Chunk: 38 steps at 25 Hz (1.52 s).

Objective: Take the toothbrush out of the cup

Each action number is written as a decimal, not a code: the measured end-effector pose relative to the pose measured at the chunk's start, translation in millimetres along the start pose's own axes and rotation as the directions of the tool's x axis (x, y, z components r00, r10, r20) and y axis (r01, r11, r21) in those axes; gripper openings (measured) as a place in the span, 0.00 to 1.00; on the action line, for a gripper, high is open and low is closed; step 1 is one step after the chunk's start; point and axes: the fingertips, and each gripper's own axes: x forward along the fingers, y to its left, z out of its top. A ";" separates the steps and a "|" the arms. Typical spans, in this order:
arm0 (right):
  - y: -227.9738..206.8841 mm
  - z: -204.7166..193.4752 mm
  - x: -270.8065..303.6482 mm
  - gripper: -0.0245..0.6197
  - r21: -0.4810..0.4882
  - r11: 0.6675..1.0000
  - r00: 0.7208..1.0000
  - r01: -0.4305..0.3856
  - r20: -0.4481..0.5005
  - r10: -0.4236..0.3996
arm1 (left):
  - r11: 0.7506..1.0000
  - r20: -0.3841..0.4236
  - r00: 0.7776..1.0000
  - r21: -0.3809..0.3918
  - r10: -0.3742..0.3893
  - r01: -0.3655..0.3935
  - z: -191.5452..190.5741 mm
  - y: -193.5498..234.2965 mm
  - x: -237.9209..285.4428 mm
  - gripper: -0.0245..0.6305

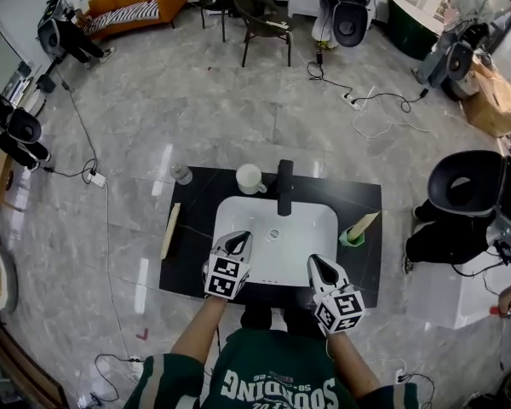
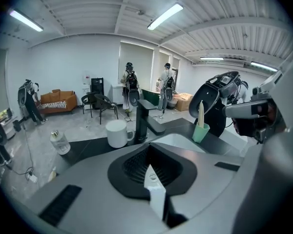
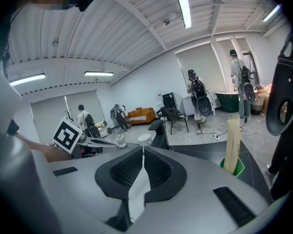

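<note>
A pale wooden toothbrush (image 1: pixel 364 223) stands tilted in a small green cup (image 1: pixel 351 238) on the right of the black counter (image 1: pixel 192 254). In the left gripper view the cup (image 2: pixel 200 132) and toothbrush (image 2: pixel 201 112) lie far off to the right. The right gripper view has the toothbrush (image 3: pixel 232 143) and cup (image 3: pixel 236 168) ahead on the right, at a distance. My left gripper (image 1: pixel 238 239) (image 2: pixel 149 165) hovers over the sink's near left edge, shut and empty. Near the front edge, my right gripper (image 1: pixel 318 264) (image 3: pixel 142 148) is also shut and empty, left of the cup.
A white sink (image 1: pixel 324 220) fills the counter's middle, with a black faucet (image 1: pixel 284 186) behind it. A white mug (image 1: pixel 250 179) and a small clear bottle (image 1: pixel 180 174) stand at the back left. A wooden stick (image 1: pixel 170 230) lies on the left. Chairs and cables surround the counter.
</note>
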 end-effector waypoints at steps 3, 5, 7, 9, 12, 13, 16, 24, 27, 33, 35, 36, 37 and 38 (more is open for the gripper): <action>-15.5 3.9 -9.2 0.10 -0.002 1.000 1.000 0.005 0.007 -0.005 | 1.000 0.012 1.000 0.012 -0.022 0.022 10.1 -22.6 10.9 0.05; -27.7 5.8 -16.2 0.10 -0.001 1.000 1.000 0.013 0.011 -0.013 | 0.999 0.017 0.999 0.021 -0.037 0.036 17.1 -35.9 17.6 0.05; -41.2 7.9 -24.7 0.10 0.003 1.000 0.999 0.028 0.017 -0.028 | 0.998 0.022 0.998 0.028 -0.051 0.050 24.4 -48.5 23.8 0.05; -54.7 9.6 -33.8 0.10 0.008 0.999 0.999 0.044 0.023 -0.044 | 0.997 0.029 0.997 0.035 -0.065 0.064 31.5 -61.2 29.7 0.05; -75.2 10.7 -45.8 0.10 0.016 0.998 0.997 0.068 0.031 -0.069 | 0.995 0.042 0.995 0.047 -0.095 0.093 42.8 -82.3 39.4 0.05; -81.3 11.1 -49.3 0.10 0.018 0.997 0.997 0.076 0.034 -0.076 | 0.993 0.046 0.993 0.052 -0.109 0.107 46.3 -90.1 43.1 0.05; -95.8 12.1 -59.1 0.10 0.027 0.995 0.995 0.094 0.042 -0.095 | 0.985 0.048 0.986 0.072 -0.162 0.159 54.4 -115.4 55.3 0.05; -130.1 5.9 -81.7 0.10 0.058 0.989 0.989 0.138 0.043 -0.140 | 0.954 0.065 0.956 0.121 -0.285 0.276 77.8 -179.5 89.6 0.17; -141.7 3.3 -88.5 0.10 0.066 0.986 0.987 0.151 0.040 -0.154 | 0.932 0.065 0.936 0.140 -0.346 0.335 81.3 -201.8 102.1 0.29; -162.0 1.5 -101.1 0.10 0.079 0.981 0.983 0.176 0.041 -0.180 | 0.914 0.090 0.918 0.166 -0.387 0.369 98.8 -225.4 121.8 0.32; -168.2 -0.2 -105.0 0.10 0.085 0.979 0.981 0.184 0.040 -0.188 | 0.910 0.078 0.915 0.166 -0.397 0.381 96.8 -231.4 129.3 0.32; -171.0 -1.0 -107.3 0.10 0.087 0.978 0.981 0.189 0.039 -0.193 | 0.908 0.074 0.913 0.164 -0.401 0.386 96.3 -234.3 132.5 0.33; -173.6 -1.7 -109.5 0.10 0.089 0.977 0.980 0.193 0.038 -0.197 | 0.907 0.073 0.912 0.161 -0.405 0.390 96.7 -237.1 135.1 0.33; -176.0 -2.3 -111.7 0.10 0.091 0.976 0.979 0.196 0.037 -0.200 | 0.906 0.073 0.910 0.158 -0.407 0.393 97.7 -239.8 137.5 0.32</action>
